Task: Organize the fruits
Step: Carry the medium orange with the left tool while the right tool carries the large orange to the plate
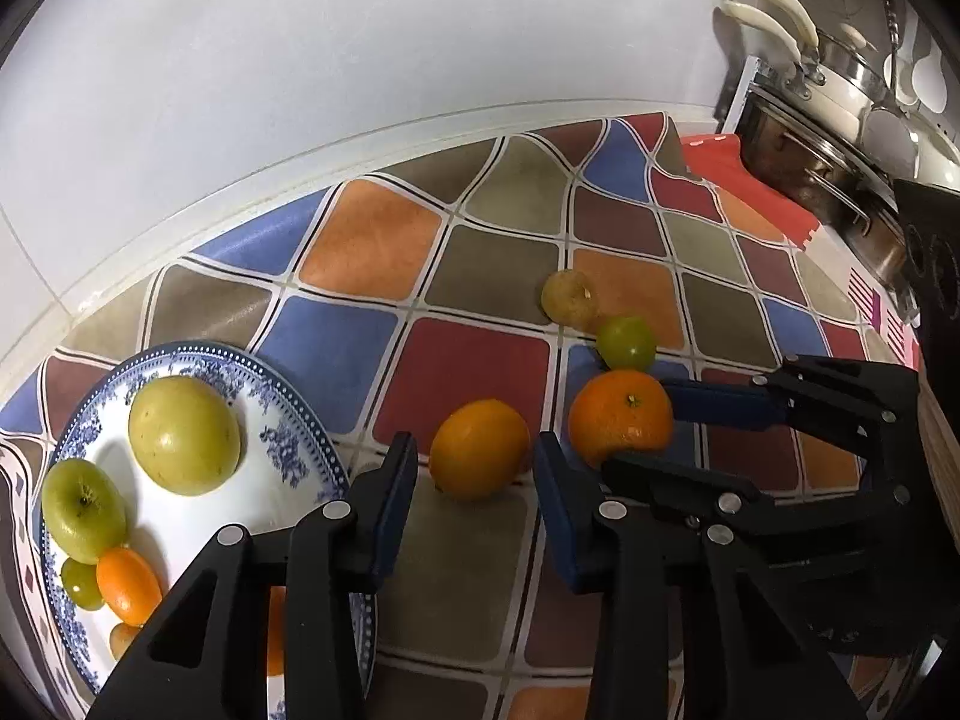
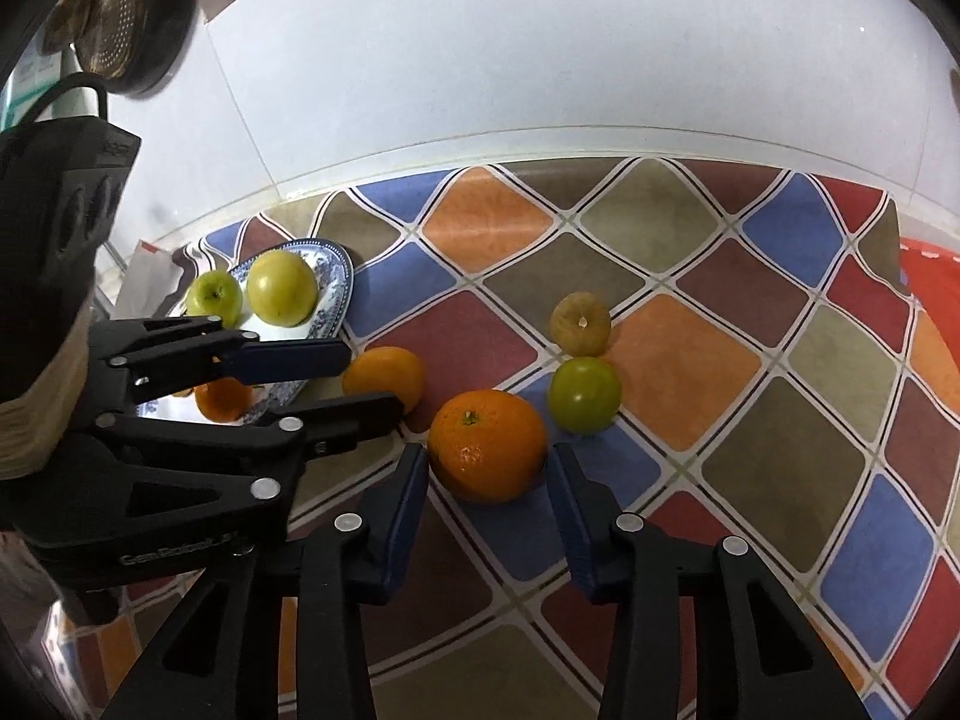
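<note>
Two oranges lie on the chequered tablecloth. The yellower orange (image 1: 480,447) (image 2: 384,378) sits between the fingers of my left gripper (image 1: 474,450) (image 2: 372,381), with thin gaps at both pads. The deeper orange mandarin (image 2: 487,444) (image 1: 621,414) rests between the fingers of my right gripper (image 2: 487,456) (image 1: 636,426), whose pads stand very close to its sides; both fruits sit on the cloth. At the left, a blue-and-white plate (image 1: 312,414) (image 2: 345,276) holds a big yellow-green fruit (image 1: 183,435), a green apple (image 1: 84,510), a kumquat (image 1: 129,585) and a grape (image 1: 81,585).
A brownish-yellow fruit (image 1: 570,297) (image 2: 581,324) and a small green fruit (image 1: 626,343) (image 2: 585,395) lie loose just beyond the mandarin. White tiled wall runs behind the table. Pots and pans (image 1: 840,120) stand on the far right beside a red mat (image 1: 750,180). A colander (image 2: 114,12) hangs upper left.
</note>
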Available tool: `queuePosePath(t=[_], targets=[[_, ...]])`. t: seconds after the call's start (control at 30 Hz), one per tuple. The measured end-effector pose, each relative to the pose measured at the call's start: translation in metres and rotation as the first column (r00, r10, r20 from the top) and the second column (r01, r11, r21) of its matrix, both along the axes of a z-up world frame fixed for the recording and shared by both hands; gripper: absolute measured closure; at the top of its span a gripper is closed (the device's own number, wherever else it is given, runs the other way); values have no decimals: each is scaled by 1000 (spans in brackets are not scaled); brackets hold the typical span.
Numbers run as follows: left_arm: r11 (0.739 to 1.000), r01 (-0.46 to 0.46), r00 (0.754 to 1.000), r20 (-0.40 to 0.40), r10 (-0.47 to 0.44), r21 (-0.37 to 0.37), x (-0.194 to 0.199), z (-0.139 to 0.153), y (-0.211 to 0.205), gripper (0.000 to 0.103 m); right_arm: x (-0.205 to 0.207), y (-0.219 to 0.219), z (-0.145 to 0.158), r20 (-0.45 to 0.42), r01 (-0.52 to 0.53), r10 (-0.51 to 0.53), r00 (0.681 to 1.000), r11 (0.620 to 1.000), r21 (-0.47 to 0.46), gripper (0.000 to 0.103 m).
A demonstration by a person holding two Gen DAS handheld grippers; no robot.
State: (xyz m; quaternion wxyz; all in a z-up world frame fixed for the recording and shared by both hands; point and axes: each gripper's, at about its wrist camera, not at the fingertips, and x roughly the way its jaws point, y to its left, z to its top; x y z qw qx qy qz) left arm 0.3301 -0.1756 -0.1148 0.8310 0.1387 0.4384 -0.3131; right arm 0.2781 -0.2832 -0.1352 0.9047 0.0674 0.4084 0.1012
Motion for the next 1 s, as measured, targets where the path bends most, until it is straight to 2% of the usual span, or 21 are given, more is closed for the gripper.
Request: queuePosePath(t=[0.3, 0.73, 1.0], targets=[[1000, -25, 1000, -13, 25, -18, 1, -1, -2, 67, -1, -6, -1, 2, 18, -18, 1000, 999, 30, 62], [996, -76, 992, 94, 79, -38, -33, 25, 19, 67, -17, -3, 8, 29, 25, -26, 999, 999, 33, 63], [990, -122, 986, 106, 130, -77, -54, 36, 34, 67, -32, 4, 22, 66, 11, -13, 998, 999, 30, 63]])
